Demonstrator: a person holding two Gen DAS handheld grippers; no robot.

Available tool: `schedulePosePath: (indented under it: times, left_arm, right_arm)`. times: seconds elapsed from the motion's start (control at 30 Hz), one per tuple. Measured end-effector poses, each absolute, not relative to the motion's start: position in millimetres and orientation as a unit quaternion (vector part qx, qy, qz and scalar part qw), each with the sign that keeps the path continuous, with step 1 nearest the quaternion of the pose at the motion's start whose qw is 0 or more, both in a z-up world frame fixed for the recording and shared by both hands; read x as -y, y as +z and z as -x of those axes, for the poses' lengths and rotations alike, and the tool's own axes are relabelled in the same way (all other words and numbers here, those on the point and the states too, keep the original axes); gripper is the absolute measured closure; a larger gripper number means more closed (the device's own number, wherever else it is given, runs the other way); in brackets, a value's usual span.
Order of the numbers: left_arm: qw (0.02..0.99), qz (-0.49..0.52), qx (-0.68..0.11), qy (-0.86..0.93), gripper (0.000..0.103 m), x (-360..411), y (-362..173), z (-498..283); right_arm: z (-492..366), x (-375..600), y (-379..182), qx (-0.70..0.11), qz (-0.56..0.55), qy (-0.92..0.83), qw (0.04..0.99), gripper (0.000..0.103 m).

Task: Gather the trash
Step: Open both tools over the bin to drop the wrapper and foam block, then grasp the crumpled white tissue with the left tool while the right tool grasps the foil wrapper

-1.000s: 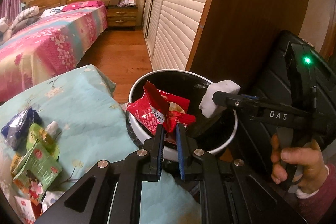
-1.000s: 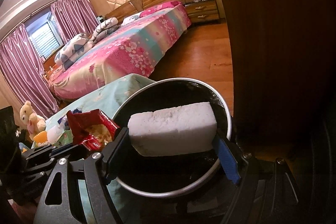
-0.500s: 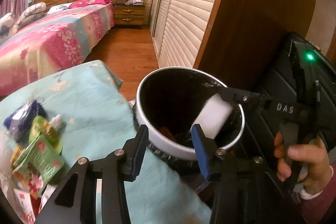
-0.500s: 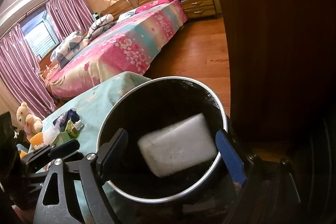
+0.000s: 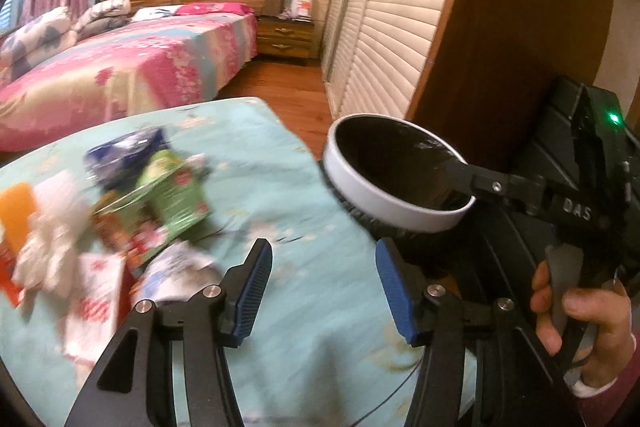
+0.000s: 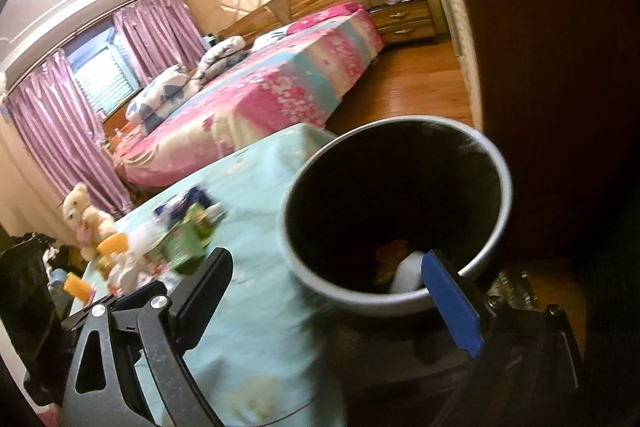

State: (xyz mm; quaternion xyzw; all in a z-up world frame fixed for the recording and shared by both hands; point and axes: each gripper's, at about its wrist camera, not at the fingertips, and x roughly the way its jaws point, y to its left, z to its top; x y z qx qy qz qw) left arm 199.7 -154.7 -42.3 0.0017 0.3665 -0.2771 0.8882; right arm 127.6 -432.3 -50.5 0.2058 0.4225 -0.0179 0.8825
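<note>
With both jaws opening and nothing between them, the left gripper [image 5: 320,291] and right gripper [image 6: 344,295] should leave the round white bin with the black bag [image 5: 394,205] and reach slowly for one wrapper in the blurry pile of trash [image 5: 120,211] on the tabletop with the light blue cloth [image 5: 320,307].

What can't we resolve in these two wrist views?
- Wrapper pile on the table: motion blur in both views, labels unreadable.
- Bin contents: the dark liner hides most; the right wrist view shows only a white block and something orange-red, partly behind a right claw finger.
- Bin base: cut off by the table edge and the claws.
- Left claw: both claws are opening with nothing between them.
</note>
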Motion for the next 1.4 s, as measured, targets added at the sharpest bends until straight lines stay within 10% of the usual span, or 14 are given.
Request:
schedulePosePath:
  times: [1.4]
  left_arm:
    - [0.913, 0.091, -0.380, -0.118, 0.047, -39, -51, -192]
  right_arm:
    - [-144, 261, -88, -0.467, -0.185, 0.100, 0.859, 0.007]
